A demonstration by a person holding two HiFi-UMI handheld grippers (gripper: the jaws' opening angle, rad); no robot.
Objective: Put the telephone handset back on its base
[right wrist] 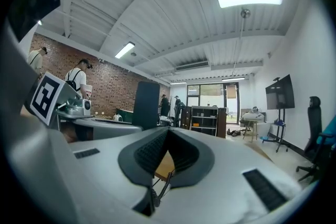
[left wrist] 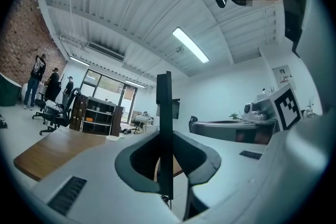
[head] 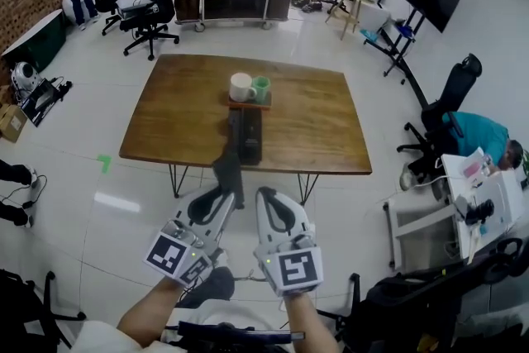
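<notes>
Head view steeply down; gripper views angled upward; all share table [head: 331, 120].

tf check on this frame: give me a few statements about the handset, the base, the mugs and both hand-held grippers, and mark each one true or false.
1. The left hand-held gripper is shut on the handset. True.
2. The handset is already seated on the base. False: it is in the left hand-held gripper at the near edge of the table, not in its cradle.
3. A white mug and a green mug stand side by side beyond the base. True.
4. The right hand-held gripper holds a mug. False: its jaws are together with nothing in them.
</notes>
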